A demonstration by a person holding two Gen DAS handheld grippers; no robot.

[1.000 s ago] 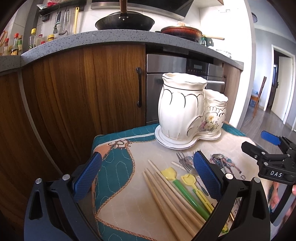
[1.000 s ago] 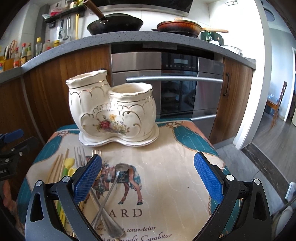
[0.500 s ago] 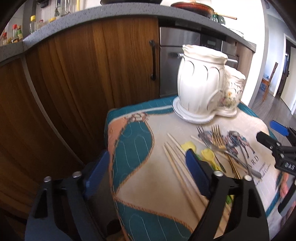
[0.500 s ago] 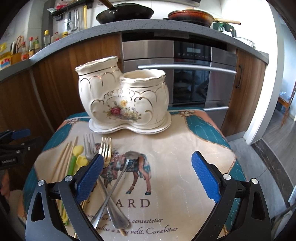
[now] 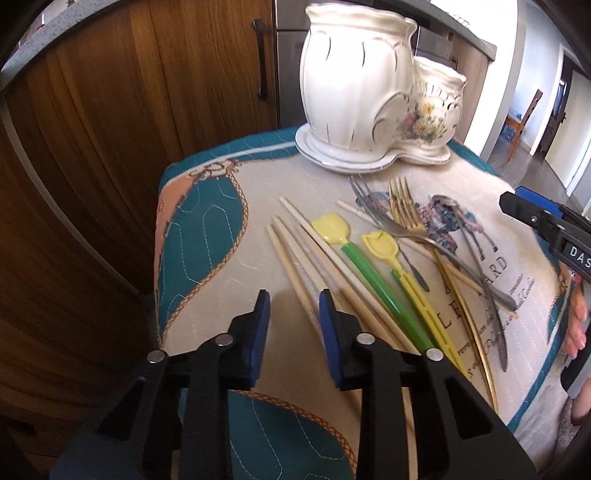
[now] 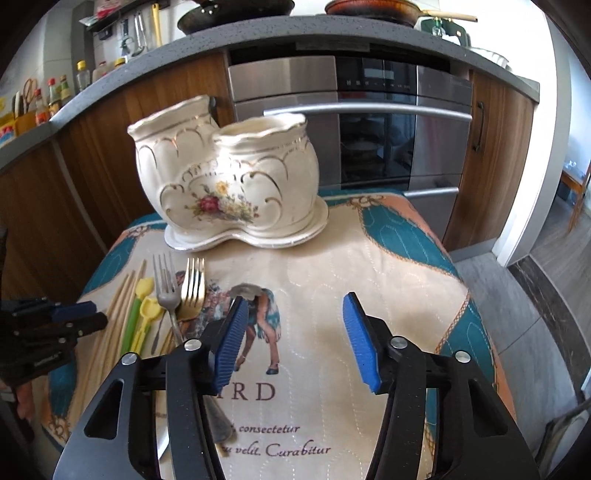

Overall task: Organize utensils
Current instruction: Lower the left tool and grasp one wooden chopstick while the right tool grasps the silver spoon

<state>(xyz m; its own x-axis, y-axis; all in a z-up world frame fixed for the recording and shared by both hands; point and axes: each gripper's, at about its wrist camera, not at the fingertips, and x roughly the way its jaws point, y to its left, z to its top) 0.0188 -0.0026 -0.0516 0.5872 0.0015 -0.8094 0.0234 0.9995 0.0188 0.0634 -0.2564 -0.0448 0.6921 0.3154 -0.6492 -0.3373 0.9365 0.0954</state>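
Quilted cloth [image 5: 207, 236], chopsticks [image 5: 295, 266] just right of left tool [image 5: 293, 306] (jaws narrowing, empty).

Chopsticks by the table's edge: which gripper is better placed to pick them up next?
Left, probably. The left gripper has its jaws, which have just been closing, right at the wooden chopsticks, nothing gripped yet. The right gripper hangs over bare cloth beside the forks.

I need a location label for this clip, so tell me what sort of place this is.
A home kitchen, most likely. A built-in oven sits under a speckled countertop with pans on it, and sauce bottles stand at the left. Utensils lie on a cloth-covered table by a ceramic holder.
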